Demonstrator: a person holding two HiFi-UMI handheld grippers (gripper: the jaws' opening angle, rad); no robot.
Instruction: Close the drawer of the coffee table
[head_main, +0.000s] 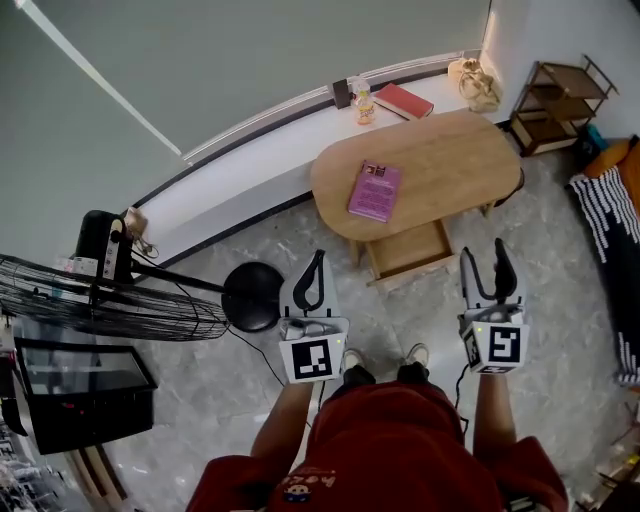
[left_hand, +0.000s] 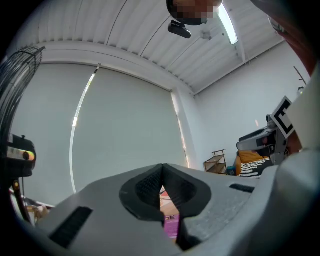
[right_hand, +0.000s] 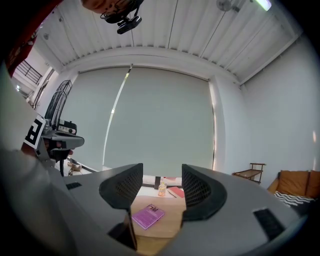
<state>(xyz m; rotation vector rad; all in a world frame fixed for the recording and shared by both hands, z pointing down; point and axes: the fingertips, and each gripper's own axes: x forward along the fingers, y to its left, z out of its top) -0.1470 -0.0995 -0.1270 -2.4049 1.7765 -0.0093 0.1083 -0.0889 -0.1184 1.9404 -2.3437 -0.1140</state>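
Note:
The oval wooden coffee table (head_main: 440, 160) stands ahead of me with a purple book (head_main: 375, 190) on top. Its drawer (head_main: 409, 250) is pulled out toward me on the near side. My left gripper (head_main: 316, 262) hovers left of the drawer, held level with its jaws touching at the tips and nothing between them. My right gripper (head_main: 486, 258) hangs just right of the drawer, open and empty. The left gripper view shows the left gripper (left_hand: 161, 172) shut, with the book (left_hand: 171, 224) glimpsed below. The right gripper view shows the right gripper (right_hand: 162, 186) open, framing the book (right_hand: 148, 216) and tabletop (right_hand: 167, 227).
A floor fan (head_main: 100, 300) with a round black base (head_main: 252, 296) stands at my left, above a black cabinet (head_main: 80, 385). On the window ledge lie a red book (head_main: 403, 100), a bottle (head_main: 362, 100) and a bag (head_main: 478, 85). A wooden shelf (head_main: 555, 105) and striped blanket (head_main: 605, 220) are right.

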